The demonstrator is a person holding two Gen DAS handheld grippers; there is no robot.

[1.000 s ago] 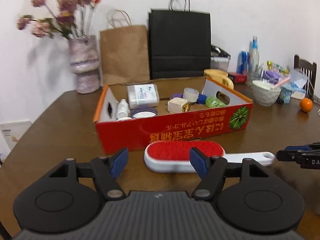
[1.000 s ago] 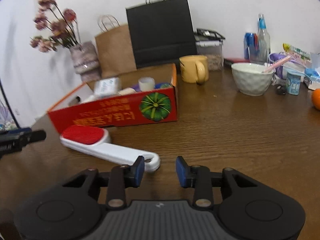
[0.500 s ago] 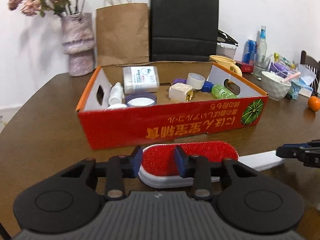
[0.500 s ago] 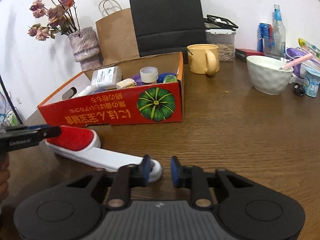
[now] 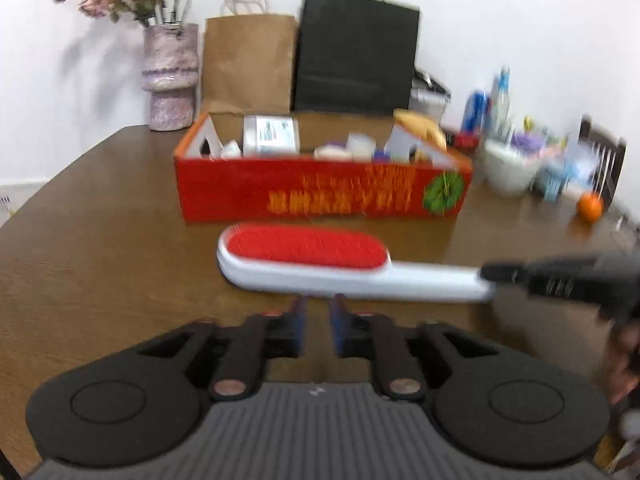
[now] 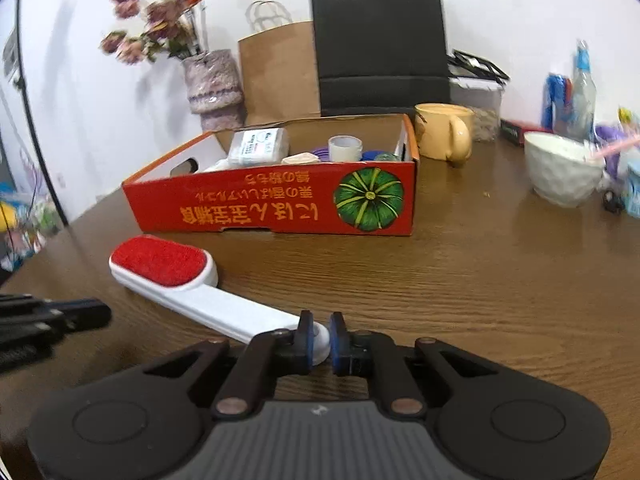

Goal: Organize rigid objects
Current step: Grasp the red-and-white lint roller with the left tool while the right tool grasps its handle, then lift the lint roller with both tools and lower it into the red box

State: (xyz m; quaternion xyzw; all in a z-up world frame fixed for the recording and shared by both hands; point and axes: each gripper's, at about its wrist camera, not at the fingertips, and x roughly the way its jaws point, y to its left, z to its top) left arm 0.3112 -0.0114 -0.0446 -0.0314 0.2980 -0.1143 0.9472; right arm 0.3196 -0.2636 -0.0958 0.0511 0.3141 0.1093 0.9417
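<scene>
Right hand-held gripper (image 6: 320,336) pinches lint brush (image 6: 188,284) handle; left hand-held gripper (image 5: 318,312) opening, empty; box (image 6: 280,204) lettering Japanese.

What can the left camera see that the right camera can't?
Only the left camera shows the orange and a chair at the table's far right. Only the right camera shows the right tongs pinching the end of the brush handle, and the whole yellow mug. Both show the brush, the red box, the vase, the paper bags and the white bowl.
</scene>
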